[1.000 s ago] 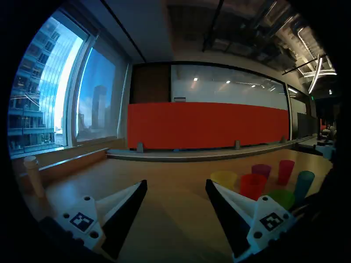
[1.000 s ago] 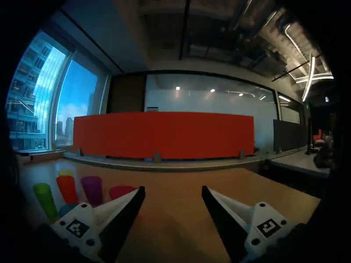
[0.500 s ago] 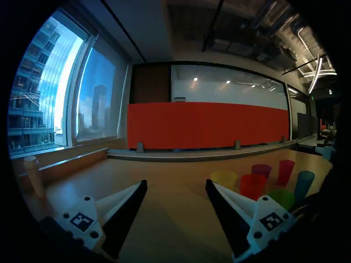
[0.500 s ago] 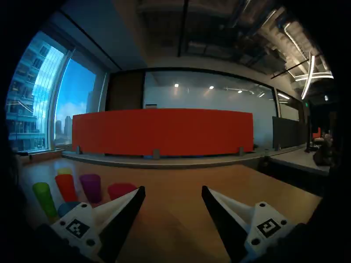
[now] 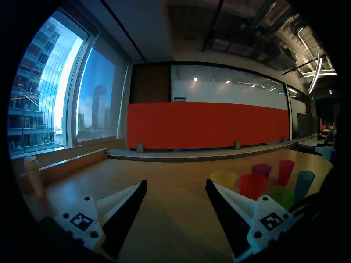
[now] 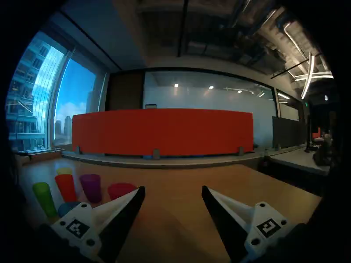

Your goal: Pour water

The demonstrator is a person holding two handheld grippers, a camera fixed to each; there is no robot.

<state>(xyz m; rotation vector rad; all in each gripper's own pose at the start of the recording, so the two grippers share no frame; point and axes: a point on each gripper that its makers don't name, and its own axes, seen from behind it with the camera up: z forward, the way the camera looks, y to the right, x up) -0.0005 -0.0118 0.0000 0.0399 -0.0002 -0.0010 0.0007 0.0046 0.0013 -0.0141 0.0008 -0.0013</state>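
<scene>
Two grippers, both spread wide, and nothing sits between the fingers of either one. In the left gripper view, the left gripper (image 5: 176, 182) hangs low over a wooden counter (image 5: 175, 228), its jaws parted with bare wood showing in the gap. Off to the right sit six plastic cups, all upright on the counter. The yellow cup (image 5: 223, 177) is the one farthest left, just past the right fingertip. The orange cup (image 5: 252, 185) stands right beside it. Behind those come the purple cup (image 5: 261, 170) and the pink cup (image 5: 286, 170). The teal cup (image 5: 304, 183) is out at the right edge, and the green cup (image 5: 281, 197) sits nearest, partly hidden behind the gripper's right finger. I cannot tell whether any cup holds water.

Over to the right gripper view: the right gripper (image 6: 172, 189) is released too, jaws well apart above the same counter. From here the cups gather at the near left, beside and partly behind its left finger. None of them touches a finger.

Far across the counter runs a long red divider (image 5: 206, 125), with tall windows (image 5: 44, 105) on the left. A wooden peg (image 5: 33, 175) stands at the near left edge.
</scene>
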